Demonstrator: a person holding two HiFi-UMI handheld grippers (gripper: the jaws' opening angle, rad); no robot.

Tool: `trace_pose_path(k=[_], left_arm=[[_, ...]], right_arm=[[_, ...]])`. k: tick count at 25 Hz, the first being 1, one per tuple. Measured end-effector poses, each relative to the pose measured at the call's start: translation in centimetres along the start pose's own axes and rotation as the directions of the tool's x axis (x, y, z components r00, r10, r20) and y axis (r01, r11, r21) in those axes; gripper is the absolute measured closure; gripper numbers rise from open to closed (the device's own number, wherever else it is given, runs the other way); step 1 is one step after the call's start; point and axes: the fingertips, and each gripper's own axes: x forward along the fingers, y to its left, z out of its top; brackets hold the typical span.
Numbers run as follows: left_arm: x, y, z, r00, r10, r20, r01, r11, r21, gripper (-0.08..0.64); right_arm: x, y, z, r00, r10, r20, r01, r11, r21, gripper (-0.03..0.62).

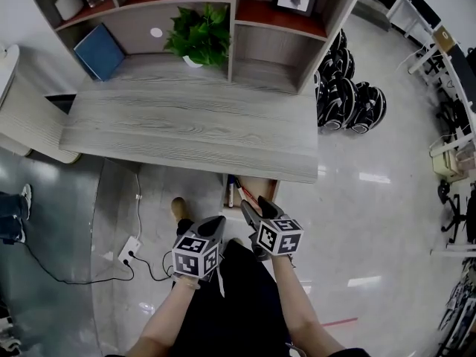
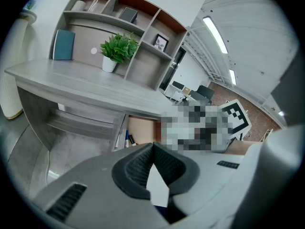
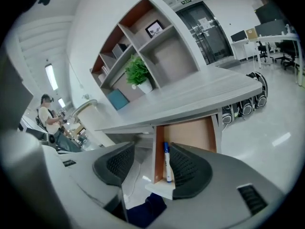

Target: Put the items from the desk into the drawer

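- Right gripper (image 3: 152, 147): the jaws are released and stand wide apart, with nothing pinched between the pads.
- Looking along those jaws, the open drawer (image 3: 190, 135) fills the gap just below centre of the right gripper view. It sticks out from under the worktop (image 3: 190, 99).
- A marker (image 3: 167, 161) with a white body and blue cap lies in the drawer, lengthwise along its left wall, cap end toward the back.
- In the picture the marker sits just inside the edge of the right-hand jaw. It's down in the drawer beyond the jaws though, and neither pad touches it.
- Left gripper (image 2: 152, 146): the jaws are clenched, tips meeting in a V low in the middle of the left gripper view. I can't see anything gripped at the tips.
- From the left gripper view the drawer (image 2: 140, 130) is up and left of the jaw tips, and it's well clear of them.
- In the head view both grippers are low in the frame, below the worktop's (image 1: 193, 125) front edge. The left gripper (image 1: 216, 222) is left of centre and the right gripper (image 1: 254, 207) is just right of it, its jaws pointing at the drawer (image 1: 256, 188).
- A potted plant (image 1: 199, 36) stands at the back of the worktop at top centre, and a blue book (image 1: 99, 50) leans at upper left.
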Motion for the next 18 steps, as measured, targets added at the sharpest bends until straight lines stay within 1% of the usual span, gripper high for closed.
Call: trace_pose_path(k=[2,5,7,9,11,14,15,17,18], left_arm=[[-0.2,-0.5,0.3,1.000,-0.006,0.004,0.006,1.000,0.012,0.534],[-0.3,-1.3,1.2,0.999,-0.028,0.017,0.027,0.999,0.028,0.535],[-0.8,-2.2,2.0,0.998,-0.060,0.028,0.059,0.998,0.037,0.535],[-1.6,-3.5,2.9,0.994,-0.100,0.045,0.097,0.993,0.060,0.534],[-2.4,-4.7,4.0,0.989,-0.131,0.065,0.125,0.988,0.096,0.534],[-3.8,-6.4,5.8,0.980,-0.171,0.105,0.156,0.978,0.136,0.535],[-4.2,-7.1,6.3,0.975,-0.188,0.119,0.171,0.975,0.143,0.535],[-5.0,-8.4,7.4,0.963,-0.225,0.147,0.201,0.967,0.158,0.535],[-5.4,-9.1,7.8,0.957,-0.240,0.160,0.213,0.962,0.168,0.534]], right_arm=[[-1.0,1.2,1.2,0.998,0.037,0.056,-0.038,0.999,0.005,0.375],[-2.9,3.1,3.8,0.979,0.088,0.182,-0.094,0.995,0.027,0.448],[-4.6,4.3,5.5,0.956,0.119,0.267,-0.135,0.990,0.041,0.481],[-6.4,5.4,6.9,0.932,0.145,0.332,-0.169,0.985,0.043,0.495],[-8.1,6.3,8.3,0.911,0.155,0.381,-0.185,0.982,0.043,0.516],[-10.6,7.8,10.0,0.884,0.166,0.437,-0.215,0.974,0.065,0.567],[-11.3,8.4,10.6,0.871,0.180,0.456,-0.242,0.967,0.081,0.580],[-12.8,9.8,11.7,0.837,0.208,0.506,-0.312,0.941,0.128,0.581],[-13.5,10.3,12.2,0.820,0.209,0.532,-0.337,0.929,0.155,0.581]])
